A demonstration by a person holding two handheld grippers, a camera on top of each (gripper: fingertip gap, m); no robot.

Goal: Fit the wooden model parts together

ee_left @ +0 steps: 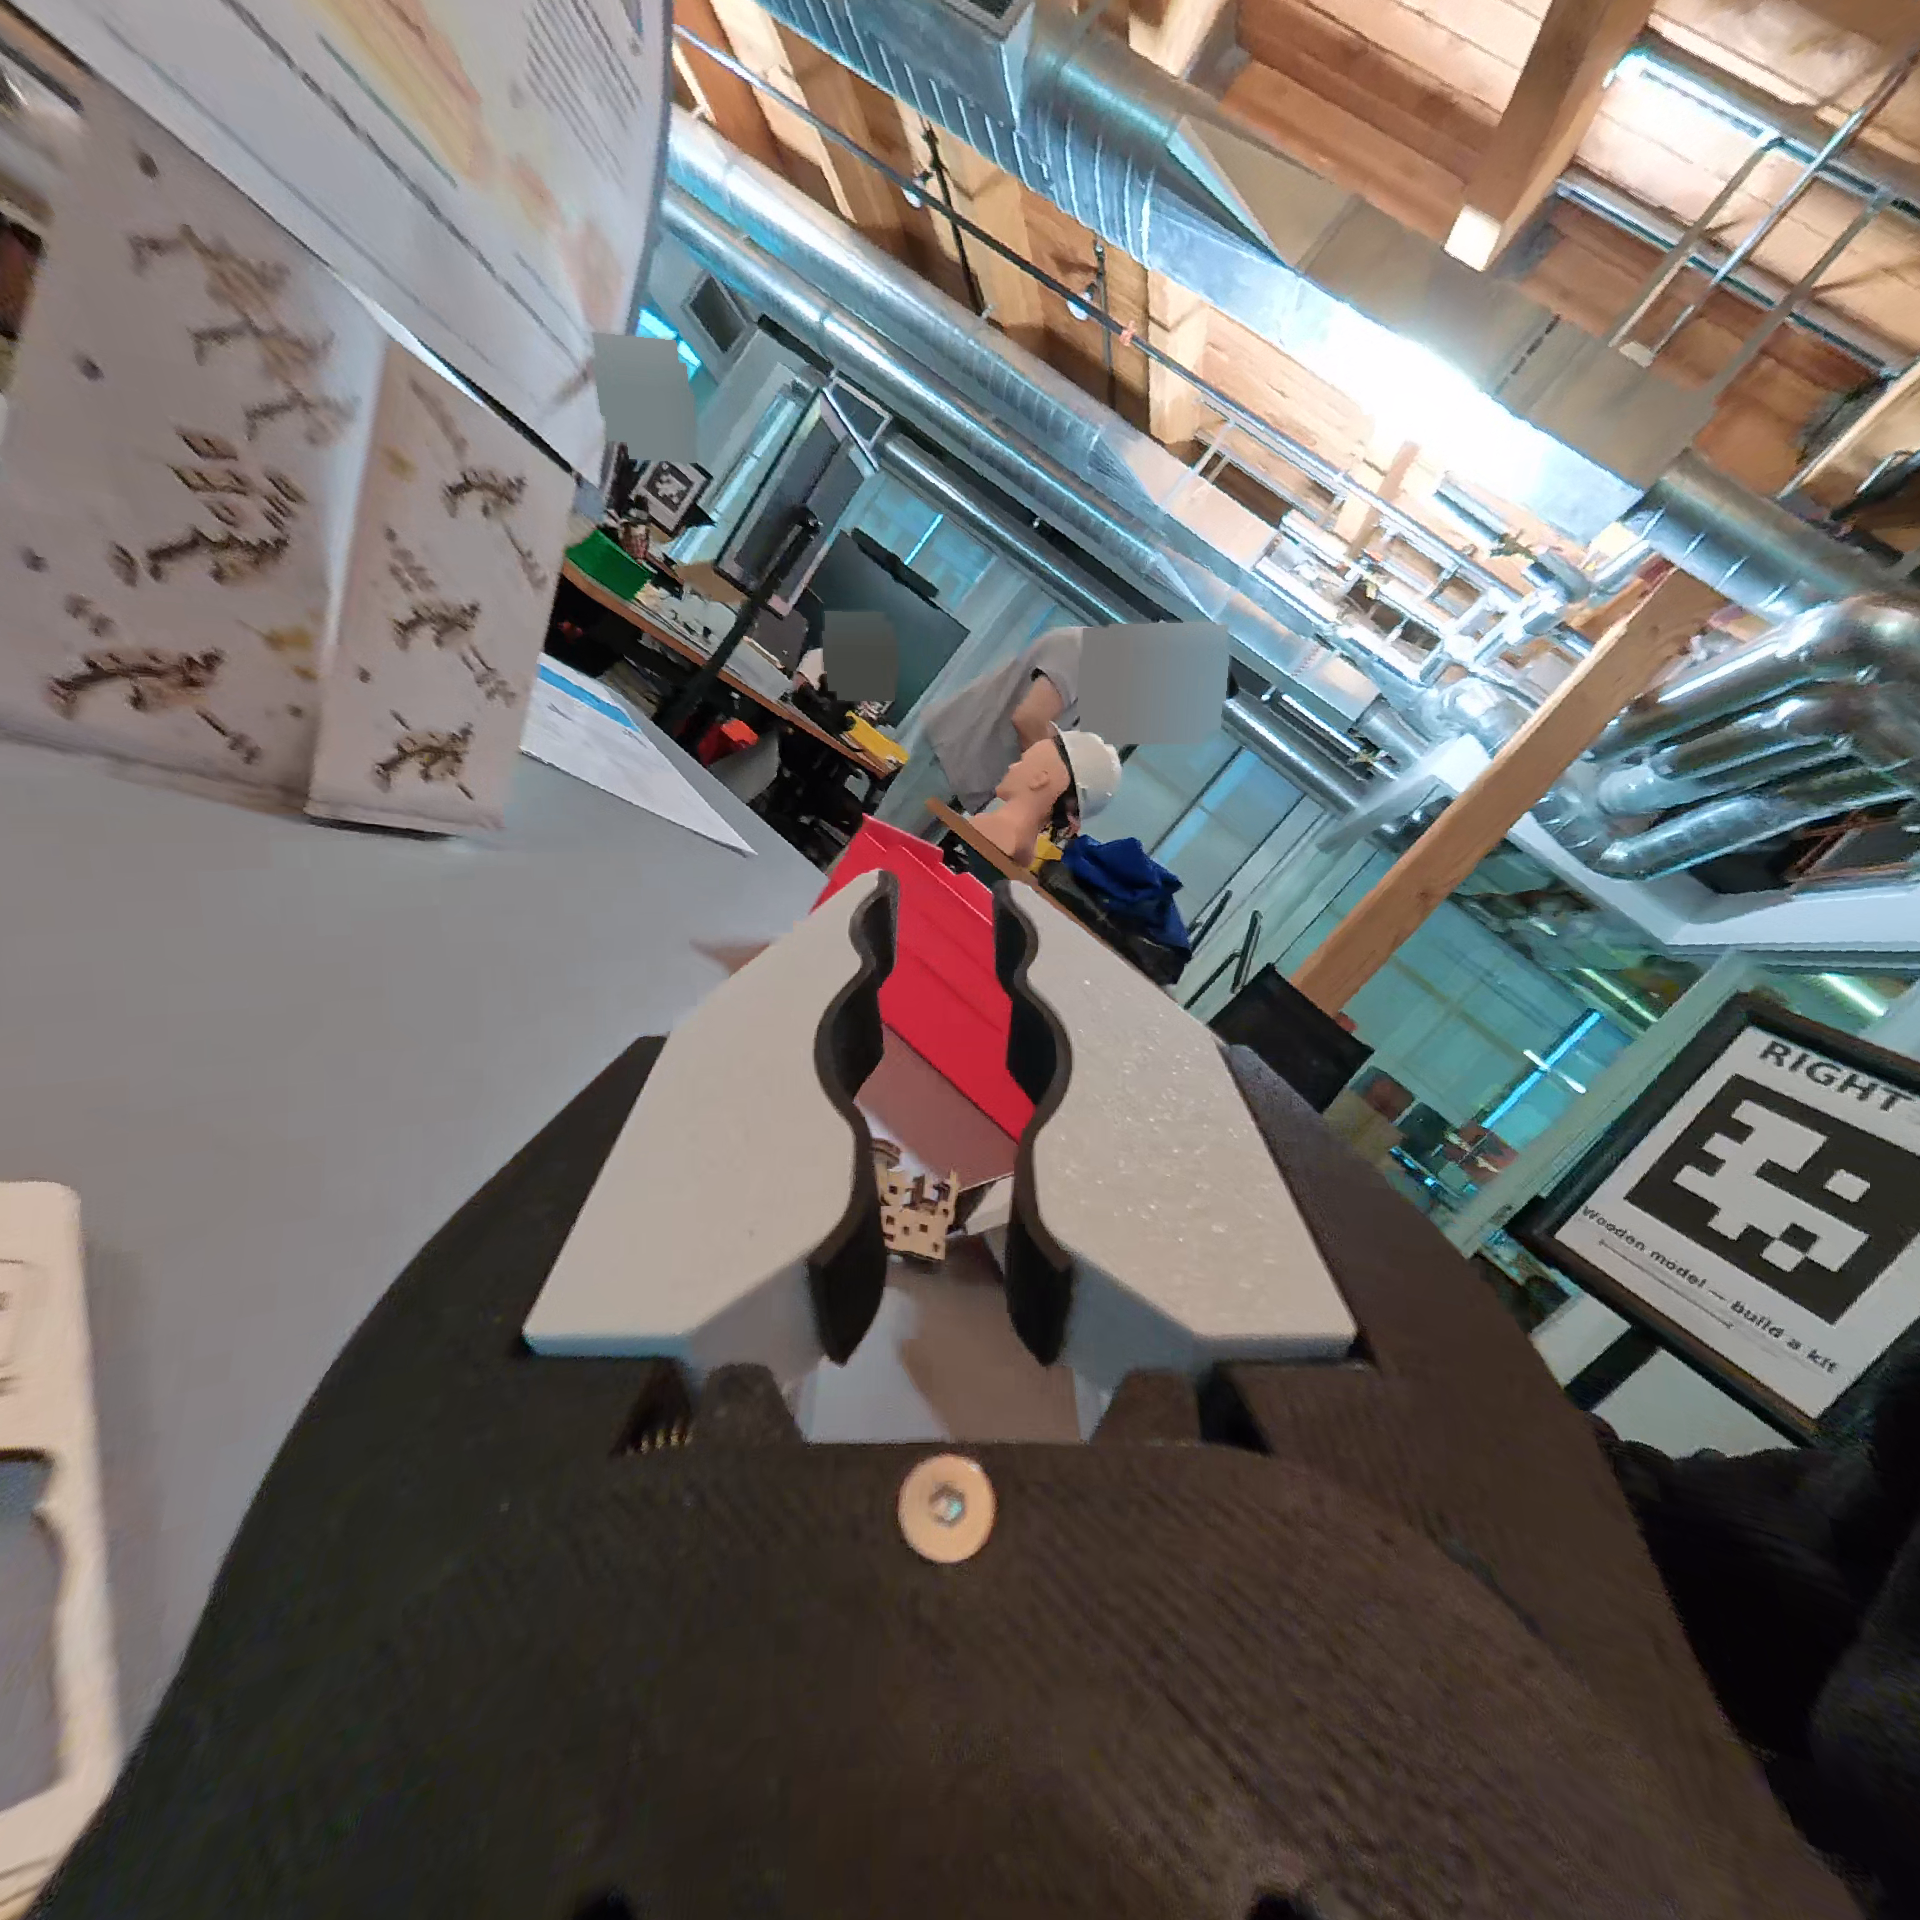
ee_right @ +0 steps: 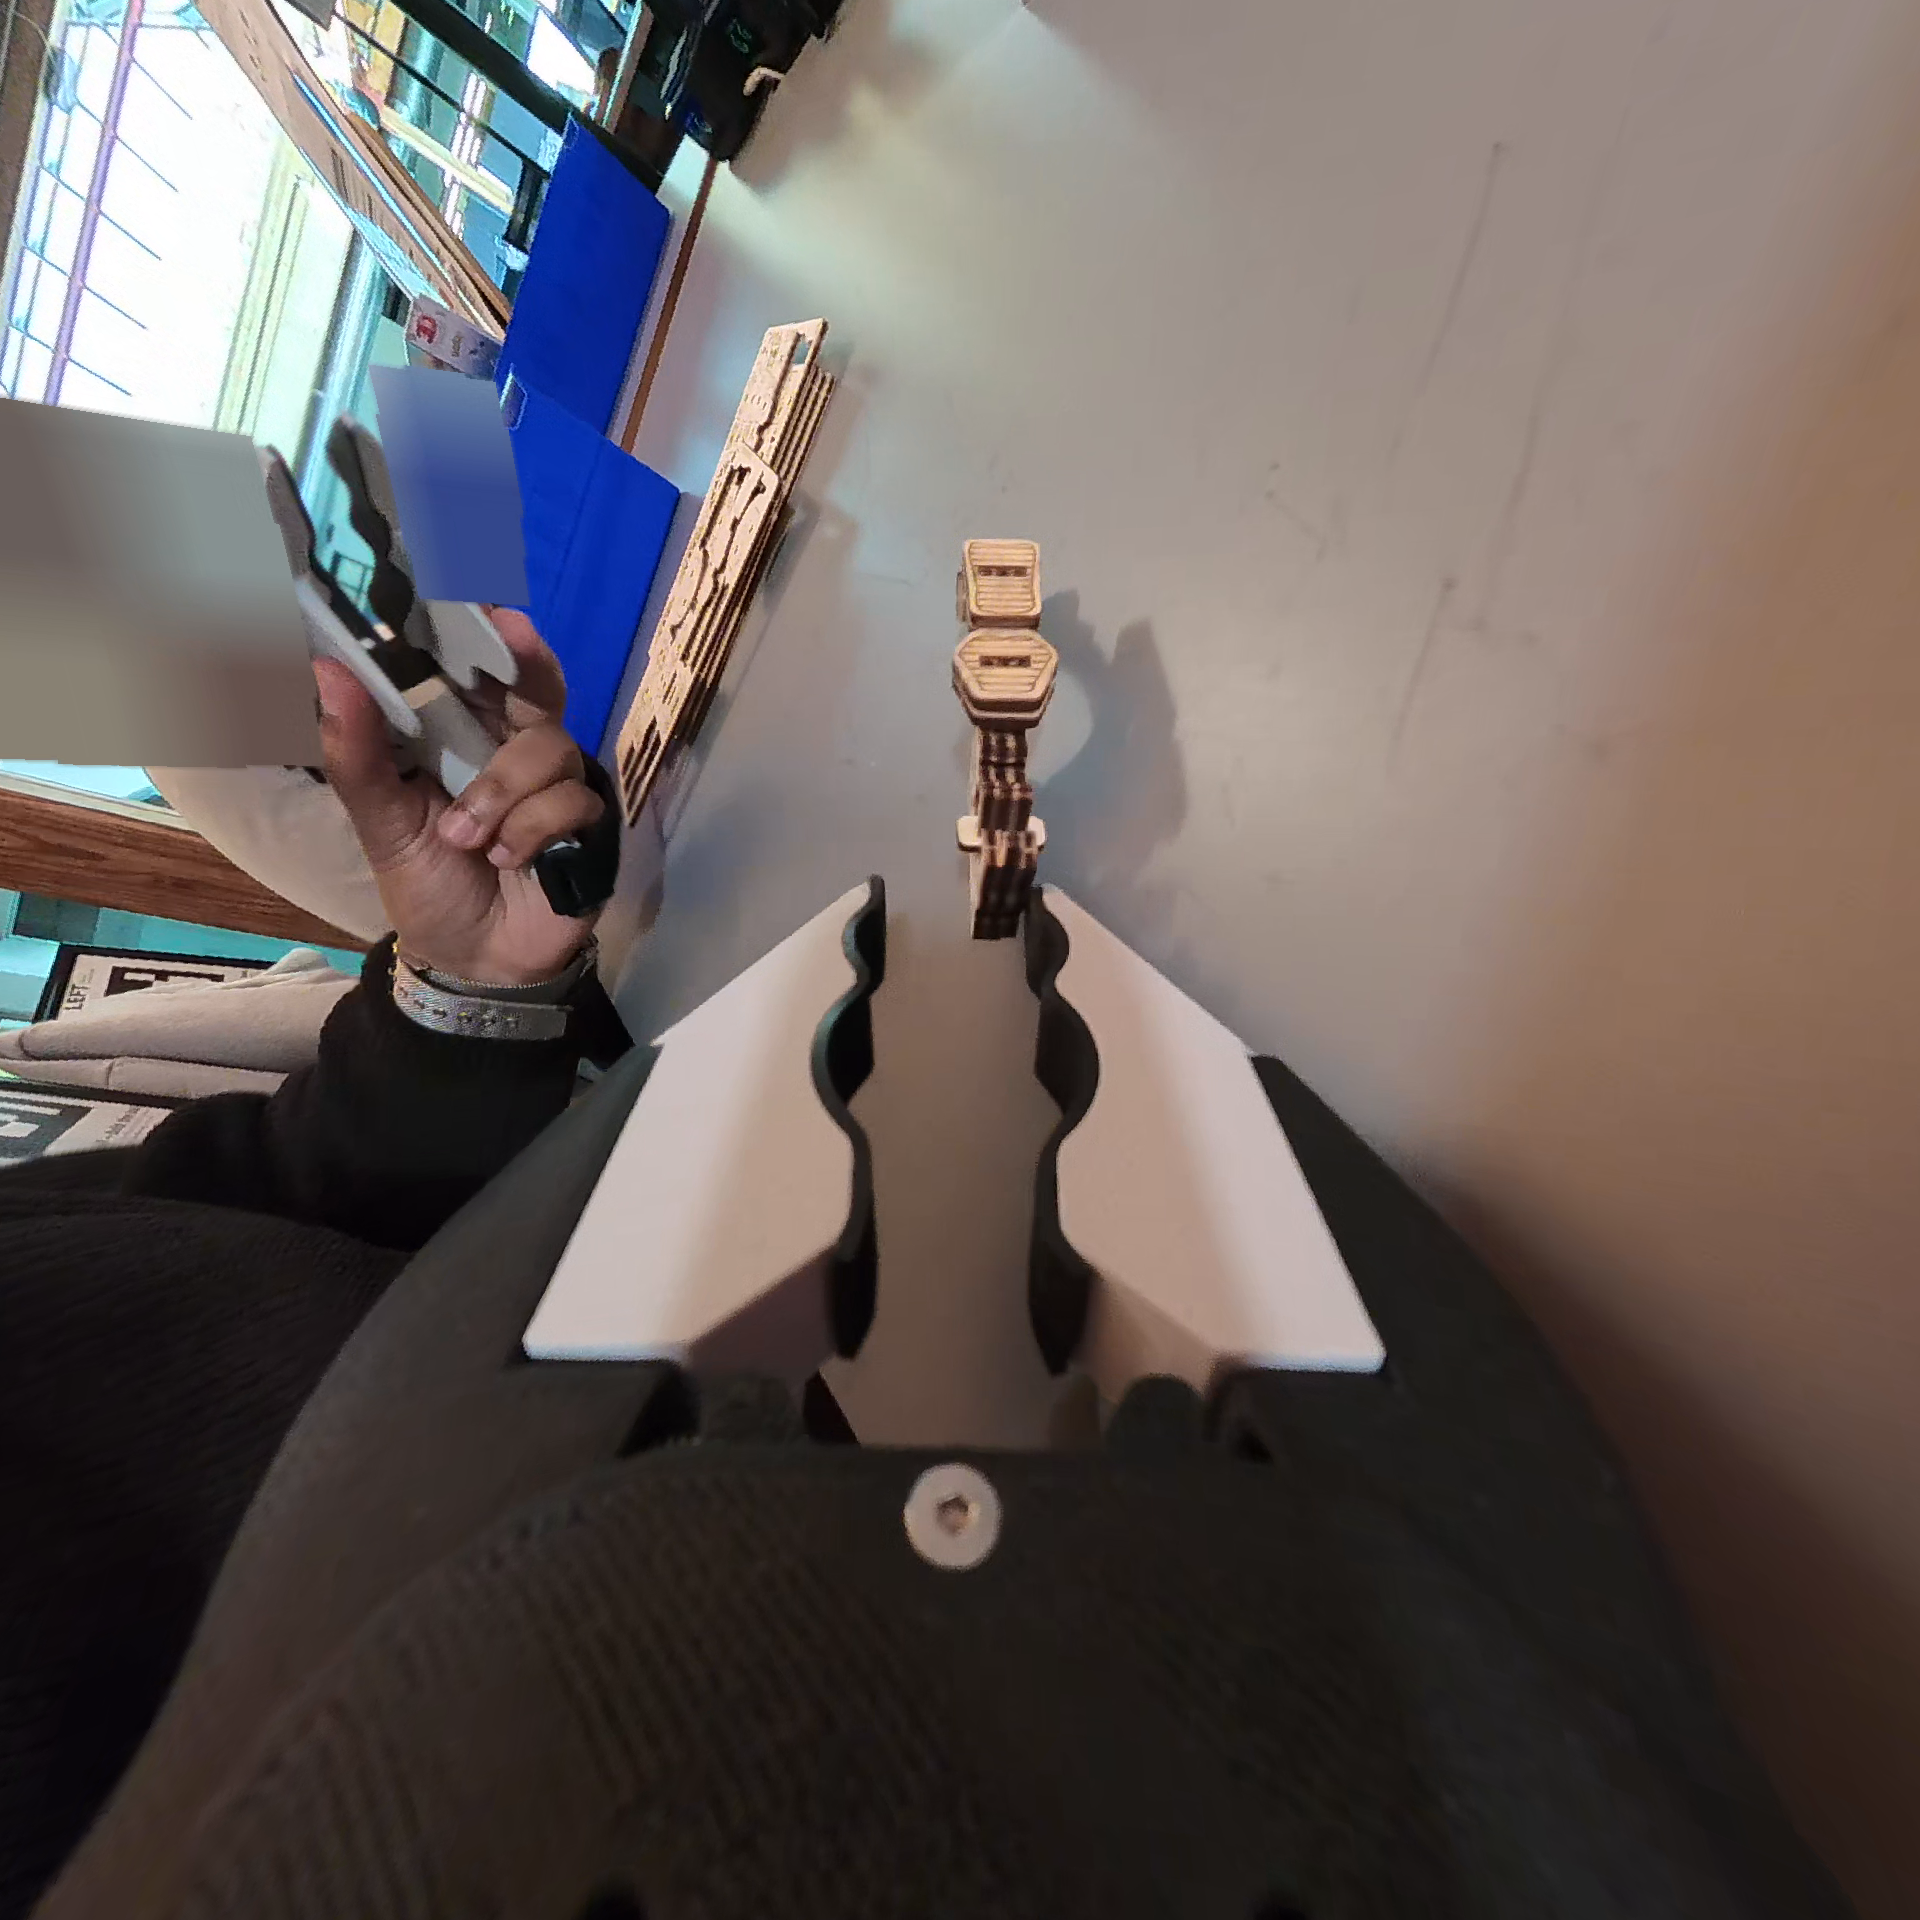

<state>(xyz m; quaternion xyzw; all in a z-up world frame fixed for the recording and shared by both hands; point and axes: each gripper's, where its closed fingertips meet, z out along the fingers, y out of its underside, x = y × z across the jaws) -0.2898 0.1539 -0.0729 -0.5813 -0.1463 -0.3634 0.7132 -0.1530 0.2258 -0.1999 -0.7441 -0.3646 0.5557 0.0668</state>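
Note:
In the right wrist view a partly built wooden model piece [ee_right: 1000,727] lies on the grey table [ee_right: 1351,520]. Two ribbed plates form its far end, and its near end sits just beyond my right fingertip. My right gripper [ee_right: 958,899] is open and empty, close above the table, with the piece slightly right of the gap. A stack of flat wooden part sheets [ee_right: 727,582] lies to the left. A hand [ee_right: 457,831] holds my left gripper [ee_right: 317,457] raised off the table. In the left wrist view my left gripper [ee_left: 943,894] is open, tilted upward. A small wooden bit [ee_left: 914,1216] shows low in the gap.
A red bin [ee_left: 935,987] sits beyond the left fingers. Printed instruction sheets [ee_left: 208,499] stand at the left, and a white punched sheet [ee_left: 42,1455] lies at the left edge. A framed marker sign [ee_left: 1766,1195] is at the right. A blue panel [ee_right: 592,416] lies past the sheets. People work at far tables.

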